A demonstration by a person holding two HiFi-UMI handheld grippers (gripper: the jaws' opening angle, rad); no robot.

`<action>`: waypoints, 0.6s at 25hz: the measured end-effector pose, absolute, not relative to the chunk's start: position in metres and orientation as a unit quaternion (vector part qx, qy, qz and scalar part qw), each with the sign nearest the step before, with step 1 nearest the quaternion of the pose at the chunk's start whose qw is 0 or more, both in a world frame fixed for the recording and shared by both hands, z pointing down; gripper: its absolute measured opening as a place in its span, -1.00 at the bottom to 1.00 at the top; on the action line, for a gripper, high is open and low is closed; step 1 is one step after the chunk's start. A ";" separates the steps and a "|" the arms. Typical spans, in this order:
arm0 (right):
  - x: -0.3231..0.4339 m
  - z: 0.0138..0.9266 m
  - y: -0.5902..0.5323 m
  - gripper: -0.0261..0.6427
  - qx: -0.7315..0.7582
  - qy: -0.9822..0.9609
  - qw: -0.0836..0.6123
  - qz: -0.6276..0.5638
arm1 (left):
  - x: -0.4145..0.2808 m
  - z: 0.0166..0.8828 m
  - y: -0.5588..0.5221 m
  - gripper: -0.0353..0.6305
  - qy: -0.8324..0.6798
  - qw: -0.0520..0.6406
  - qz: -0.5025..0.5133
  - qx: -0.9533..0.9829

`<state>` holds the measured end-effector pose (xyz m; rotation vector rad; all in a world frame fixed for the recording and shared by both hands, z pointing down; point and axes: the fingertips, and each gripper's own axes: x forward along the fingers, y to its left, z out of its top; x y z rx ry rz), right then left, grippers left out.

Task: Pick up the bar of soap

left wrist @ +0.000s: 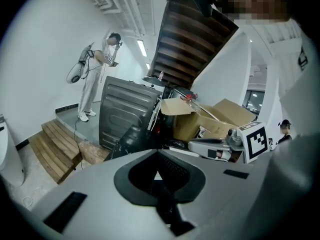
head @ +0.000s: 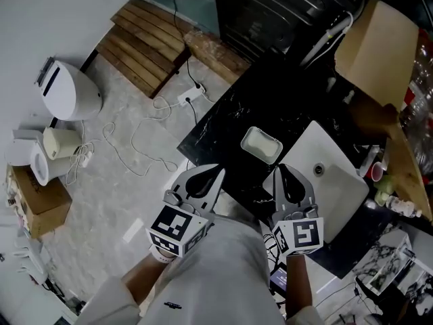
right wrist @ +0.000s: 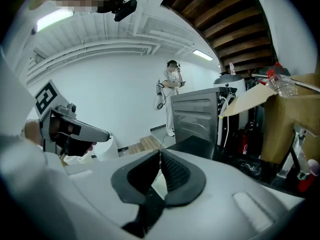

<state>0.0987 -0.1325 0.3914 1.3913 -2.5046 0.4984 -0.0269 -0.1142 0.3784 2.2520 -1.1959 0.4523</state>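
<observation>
Both claws are held low and close to our body, over the near edge of the black counter point(head: 223, 124).
- Left gripper point(head: 216, 169): the jaws are together with the pad tips meeting, and its own view point(left wrist: 157, 152) shows nothing between them.
- Right gripper point(head: 279, 169): it's the same here. The jaws are closed with the pads touching at the tip point(right wrist: 160, 152), and it's empty.
- Marker cubes point(head: 177, 229) sit at the back of each claw, right at our sleeves.

Task thing: a white dish point(head: 261, 145) sits on the counter just beside the white sink point(head: 338, 181), ahead of both claws and roughly between them. Neither claw is touching it. We can't make out the bar of soap apart from the dish at this size, and neither gripper view shows the dish.

Around us:
- Wooden slats point(head: 145, 49) lie on the floor at upper left, with a power strip point(head: 191, 97) and a loose cable nearby.
- A cardboard box point(head: 375, 49) stands beyond the sink.
- A person in white point(left wrist: 97, 74) stands far off, beside a grey metal cabinet point(left wrist: 125, 111).
</observation>
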 end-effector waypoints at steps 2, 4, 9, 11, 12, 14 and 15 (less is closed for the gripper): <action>0.098 0.397 -0.136 -0.86 0.470 -0.858 0.124 0.166 | -0.025 0.384 -0.118 -0.88 -0.444 0.273 0.172 0.836; 0.097 0.404 -0.140 -0.78 0.462 -0.861 0.135 0.162 | -0.024 0.390 -0.121 -0.88 -0.444 0.274 0.173 0.835; 0.091 0.426 -0.148 -0.61 0.435 -0.871 0.172 0.152 | -0.021 0.405 -0.129 -0.88 -0.443 0.280 0.178 0.833; 0.087 0.434 -0.151 -0.55 0.422 -0.875 0.188 0.146 | -0.021 0.409 -0.133 -0.88 -0.444 0.281 0.178 0.832; 0.085 0.437 -0.153 -0.53 0.415 -0.877 0.196 0.141 | -0.020 0.411 -0.135 -0.88 -0.444 0.282 0.179 0.832; 0.080 0.440 -0.157 -0.52 0.402 -0.882 0.206 0.135 | -0.019 0.418 -0.137 -0.88 -0.442 0.284 0.181 0.831; 0.077 0.441 -0.158 -0.52 0.395 -0.885 0.209 0.134 | -0.019 0.421 -0.138 -0.88 -0.441 0.285 0.182 0.831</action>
